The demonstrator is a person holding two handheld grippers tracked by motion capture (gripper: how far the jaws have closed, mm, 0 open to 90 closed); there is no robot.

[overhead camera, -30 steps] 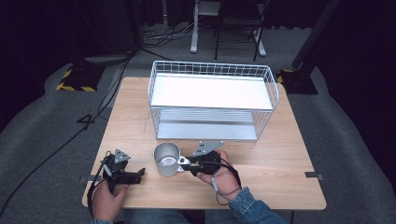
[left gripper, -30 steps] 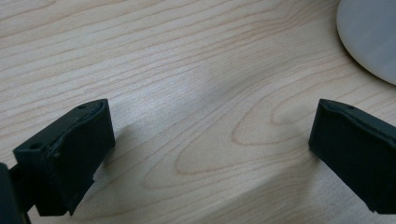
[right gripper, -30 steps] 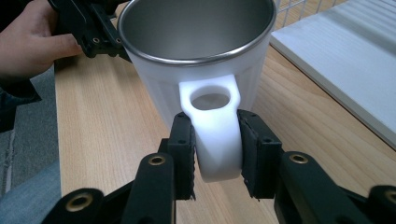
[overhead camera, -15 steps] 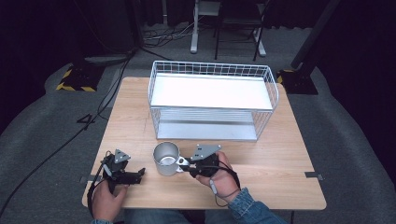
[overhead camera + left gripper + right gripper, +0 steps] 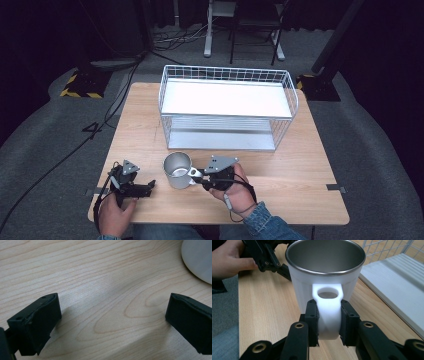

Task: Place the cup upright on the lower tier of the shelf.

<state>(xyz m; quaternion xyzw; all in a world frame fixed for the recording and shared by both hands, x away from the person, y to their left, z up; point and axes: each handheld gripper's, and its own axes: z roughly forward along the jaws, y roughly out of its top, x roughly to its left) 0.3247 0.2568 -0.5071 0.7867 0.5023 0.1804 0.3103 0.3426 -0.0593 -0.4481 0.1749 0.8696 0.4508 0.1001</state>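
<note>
Nearest the person's edge of the table (image 5: pixel 300 180), two hands come in from below, each holding one gripper. On the person's left, the left gripper (image 5: pixel 134 186) lies low over bare wood with its jaws spread wide apart and nothing between them; its own view has the two black jaws at either side, wood grain between, and a pale curve of the mug's wall at the upper right corner. It looks idle, well short of touching anything.

Just to its right, the right gripper (image 5: pixel 198 176) has its jaws pressed together on the white handle (image 5: pixel 327 312) of the mug (image 5: pixel 178 170), one jaw on each side of the handle. The mug stands upright on the table, near the front edge and a little left of centre, steel-lined and empty as far as I can see into it.

So the grasp looks made, and I judge the rest is yet to come: lifting the mug and, probably, carrying it to the rack. Nothing stands on either shelf.

Farther back, the white wire rack (image 5: pixel 227 107) sits in the middle of the table, with an upper shelf and a lower one.

Counting: two grippers, one mug, one rack with two shelves.
</note>
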